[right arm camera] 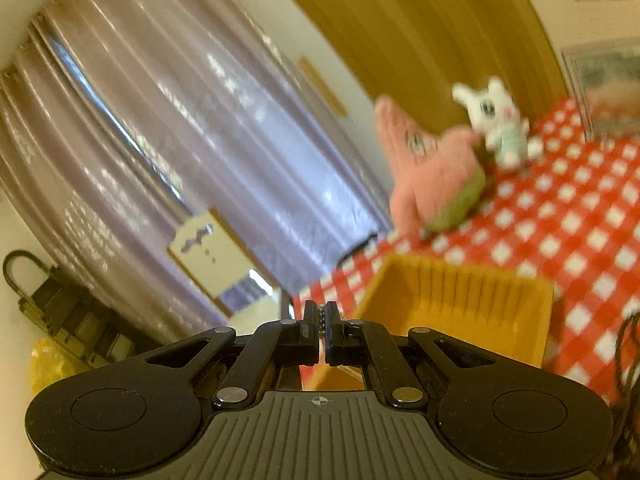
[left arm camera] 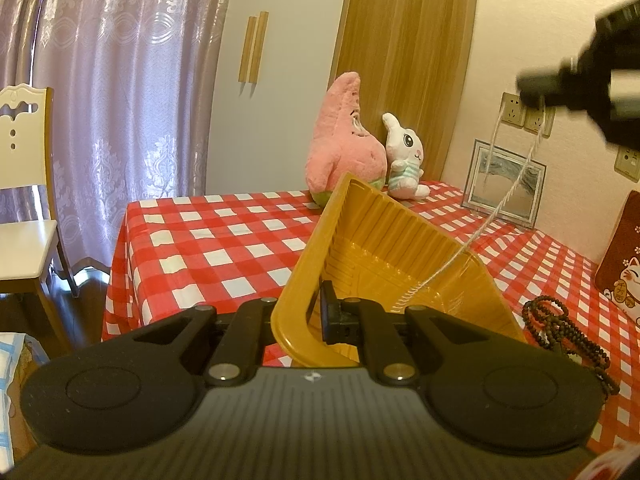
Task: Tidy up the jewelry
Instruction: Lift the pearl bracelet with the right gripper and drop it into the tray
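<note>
Two tongs are at work over my table with its red-and-white checked cloth (left arm camera: 208,240). At the far left of the left wrist view stands a white wooden chair (left arm camera: 24,184) before the pale mauve patterned curtain (left arm camera: 120,100). My left gripper (left arm camera: 316,320) is pressed together on the near rim of a ribbed, amber-yellow plastic tray (left arm camera: 384,248), which it holds tilted up off the cloth with its open side facing right. Behind the tray, at the back of the table, sit a pink star-shaped plush toy (left arm camera: 344,144) and, touching its right side, a small white plush rabbit (left arm camera: 404,160). Further right a framed picture (left arm camera: 504,184) leans on the wall.

A thin, pale beaded chain (left arm camera: 508,196) hangs in a long loop from my right gripper (left arm camera: 536,88), high at the upper right, and its lower end trails down into the tray. In the right wrist view that gripper (right arm camera: 322,324) is pinched on a few small beads (right arm camera: 321,320) of the chain; the picture is blurred, so I think they are silvery but cannot be sure. On the cloth just right of the tray lies a dark brown string of wooden beads (left arm camera: 568,332), coiled loosely. At the far right stands a dark red bag printed with a lucky cat (left arm camera: 624,256).
</note>
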Action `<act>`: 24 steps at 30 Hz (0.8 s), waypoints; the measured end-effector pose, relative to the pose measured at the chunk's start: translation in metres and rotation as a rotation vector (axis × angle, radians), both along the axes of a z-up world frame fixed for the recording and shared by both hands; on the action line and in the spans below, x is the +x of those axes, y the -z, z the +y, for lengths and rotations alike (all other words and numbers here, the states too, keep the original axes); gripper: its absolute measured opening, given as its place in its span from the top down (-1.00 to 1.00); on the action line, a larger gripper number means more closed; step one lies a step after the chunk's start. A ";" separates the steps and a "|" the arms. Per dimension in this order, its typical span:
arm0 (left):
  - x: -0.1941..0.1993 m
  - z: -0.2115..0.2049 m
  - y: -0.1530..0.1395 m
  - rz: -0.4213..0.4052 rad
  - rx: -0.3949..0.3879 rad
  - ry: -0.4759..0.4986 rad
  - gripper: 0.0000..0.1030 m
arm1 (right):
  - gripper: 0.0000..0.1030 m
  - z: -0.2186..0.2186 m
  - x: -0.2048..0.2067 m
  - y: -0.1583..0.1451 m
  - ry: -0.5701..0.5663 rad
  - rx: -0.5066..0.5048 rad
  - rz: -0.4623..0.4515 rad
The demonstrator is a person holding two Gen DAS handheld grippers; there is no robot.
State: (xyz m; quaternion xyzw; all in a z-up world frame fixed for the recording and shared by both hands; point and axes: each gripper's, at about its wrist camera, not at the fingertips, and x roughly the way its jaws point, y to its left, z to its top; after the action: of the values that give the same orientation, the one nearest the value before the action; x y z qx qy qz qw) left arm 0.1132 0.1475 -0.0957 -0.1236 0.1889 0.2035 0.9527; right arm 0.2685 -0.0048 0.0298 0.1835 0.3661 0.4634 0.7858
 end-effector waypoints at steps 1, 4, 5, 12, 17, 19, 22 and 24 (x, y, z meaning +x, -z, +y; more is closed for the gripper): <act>0.000 0.000 0.000 -0.001 0.000 0.000 0.84 | 0.95 0.001 -0.001 0.009 -0.004 -0.018 0.020; 0.000 -0.001 0.000 -0.001 0.000 -0.001 0.84 | 0.95 0.003 -0.005 0.040 -0.013 -0.087 0.088; 0.000 -0.001 0.000 -0.001 0.000 -0.001 0.84 | 0.95 0.003 -0.006 0.050 -0.013 -0.110 0.106; 0.000 -0.001 0.001 -0.001 0.000 -0.002 0.84 | 0.94 0.006 -0.014 0.096 -0.017 -0.241 0.165; 0.000 -0.001 0.000 -0.001 0.000 -0.001 0.84 | 0.59 0.013 -0.024 0.103 -0.023 -0.328 0.120; 0.000 -0.001 0.001 -0.001 -0.001 -0.002 0.84 | -0.10 0.008 -0.029 0.104 -0.005 -0.333 0.123; 0.000 -0.002 0.000 -0.002 -0.001 -0.003 0.84 | -0.10 -0.003 -0.033 0.103 0.011 -0.320 0.128; 0.000 -0.001 0.000 -0.003 -0.001 -0.003 0.84 | -0.10 -0.013 -0.036 0.101 0.030 -0.311 0.133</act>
State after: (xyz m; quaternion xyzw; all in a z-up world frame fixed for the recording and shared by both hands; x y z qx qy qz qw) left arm 0.1135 0.1462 -0.0961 -0.1244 0.1876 0.2045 0.9526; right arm 0.2329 -0.0177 -0.0715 0.0953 0.4822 0.3763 0.7854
